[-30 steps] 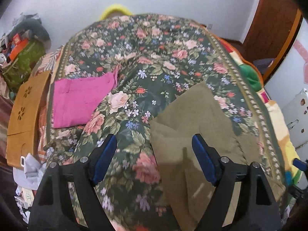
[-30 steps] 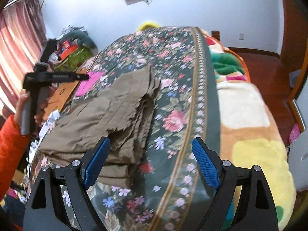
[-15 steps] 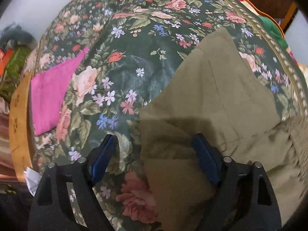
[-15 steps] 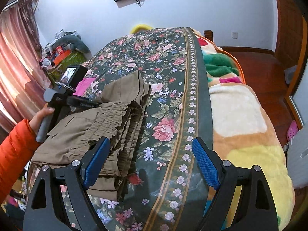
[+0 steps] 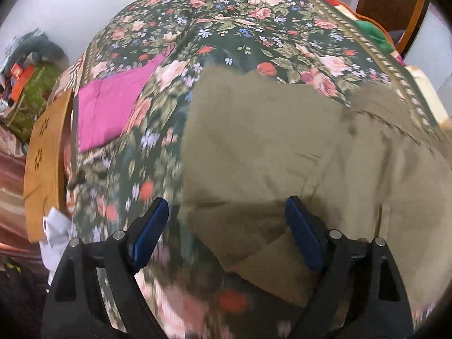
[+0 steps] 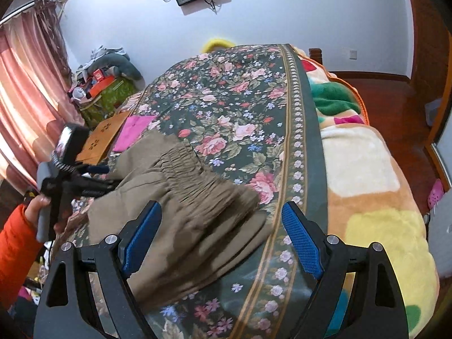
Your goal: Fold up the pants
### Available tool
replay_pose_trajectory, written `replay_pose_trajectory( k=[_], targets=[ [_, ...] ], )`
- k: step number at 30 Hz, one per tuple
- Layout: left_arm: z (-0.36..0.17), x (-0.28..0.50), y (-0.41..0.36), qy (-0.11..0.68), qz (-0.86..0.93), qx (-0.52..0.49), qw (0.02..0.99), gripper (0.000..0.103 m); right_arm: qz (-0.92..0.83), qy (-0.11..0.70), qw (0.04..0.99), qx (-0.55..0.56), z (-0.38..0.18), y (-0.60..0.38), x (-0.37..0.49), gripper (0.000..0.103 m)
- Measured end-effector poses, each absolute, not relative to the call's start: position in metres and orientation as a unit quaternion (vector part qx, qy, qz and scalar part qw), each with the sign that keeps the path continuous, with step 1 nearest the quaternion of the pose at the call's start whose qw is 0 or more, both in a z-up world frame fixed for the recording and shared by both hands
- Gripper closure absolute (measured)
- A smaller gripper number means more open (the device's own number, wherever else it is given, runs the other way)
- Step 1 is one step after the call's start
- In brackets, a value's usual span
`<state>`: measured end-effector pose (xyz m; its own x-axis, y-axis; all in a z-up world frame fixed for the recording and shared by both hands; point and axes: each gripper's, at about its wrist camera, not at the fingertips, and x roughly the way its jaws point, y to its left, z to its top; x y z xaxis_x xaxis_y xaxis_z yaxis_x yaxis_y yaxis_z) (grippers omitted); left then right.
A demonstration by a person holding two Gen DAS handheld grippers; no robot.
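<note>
Olive-brown pants (image 5: 268,147) lie folded on the floral bedspread (image 5: 243,28). In the right wrist view their gathered elastic waistband (image 6: 195,180) faces the bed's patterned border. My left gripper (image 5: 227,212) hangs open just above the pants' left edge, cloth between the jaws but the pads not pressing. The same gripper (image 6: 108,176) shows at the pants' far left, held by a hand in an orange sleeve (image 6: 14,251). Open and holding nothing, my right gripper (image 6: 220,212) hovers over the pants' near right corner.
A folded magenta cloth (image 5: 113,110) lies on the bedspread left of the pants, beside a wooden board (image 5: 45,163). A colourful fleece blanket (image 6: 367,192) hangs over the bed's right side. Cluttered bags (image 6: 107,87) and a curtain stand at the left.
My left gripper dropped closer to the pants, which now fill more of its view. The waistband end has spread toward the bed's border. My right gripper has hardly moved.
</note>
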<state>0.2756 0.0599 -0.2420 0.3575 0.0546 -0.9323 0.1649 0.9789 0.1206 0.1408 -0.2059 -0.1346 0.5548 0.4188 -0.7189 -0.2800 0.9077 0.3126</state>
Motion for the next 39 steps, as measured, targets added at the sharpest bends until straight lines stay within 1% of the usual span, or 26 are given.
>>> replay_pose_trajectory(
  k=[4, 10, 15, 17, 18, 20, 23, 26, 29, 32, 35, 39],
  targets=[
    [-0.231, 0.242, 0.064, 0.557, -0.040, 0.072, 0.827, 0.018, 0.205, 0.433, 0.874, 0.077, -0.140, -0.201, 0.138, 0.018],
    [-0.222, 0.204, 0.067, 0.540, -0.045, 0.014, 0.840, 0.018, 0.211, 0.463, 0.857, 0.079, -0.162, -0.197, 0.140, 0.020],
    [-0.218, 0.191, 0.075, 0.529, -0.044, -0.017, 0.847, 0.018, 0.223, 0.488, 0.840, 0.082, -0.180, -0.193, 0.140, 0.038],
    [-0.217, 0.190, 0.080, 0.526, -0.038, -0.023, 0.850, 0.019, 0.224, 0.495, 0.837, 0.073, -0.186, -0.191, 0.139, 0.054],
    [-0.217, 0.189, 0.083, 0.523, -0.032, -0.024, 0.851, 0.020, 0.226, 0.496, 0.835, 0.071, -0.187, -0.191, 0.138, 0.057],
    [-0.217, 0.187, 0.087, 0.522, -0.017, -0.020, 0.853, 0.029, 0.227, 0.495, 0.836, 0.063, -0.188, -0.190, 0.137, 0.064],
    [-0.218, 0.181, 0.094, 0.515, -0.005, -0.016, 0.857, 0.031, 0.227, 0.493, 0.838, 0.053, -0.189, -0.190, 0.134, 0.070],
    [-0.220, 0.174, 0.100, 0.510, 0.009, -0.011, 0.860, 0.031, 0.228, 0.499, 0.834, 0.060, -0.192, -0.193, 0.134, 0.073],
    [-0.220, 0.170, 0.107, 0.509, 0.021, -0.023, 0.860, 0.032, 0.227, 0.502, 0.832, 0.062, -0.192, -0.194, 0.134, 0.073],
    [-0.220, 0.172, 0.114, 0.512, 0.075, 0.005, 0.856, 0.040, 0.225, 0.504, 0.832, 0.050, -0.189, -0.192, 0.135, 0.073],
    [-0.215, 0.175, 0.126, 0.510, 0.082, -0.003, 0.856, 0.040, 0.225, 0.505, 0.832, 0.042, -0.184, -0.191, 0.135, 0.072],
    [-0.193, 0.181, 0.130, 0.489, 0.057, -0.008, 0.870, 0.040, 0.220, 0.502, 0.836, 0.036, -0.175, -0.192, 0.139, 0.072]
  ],
)
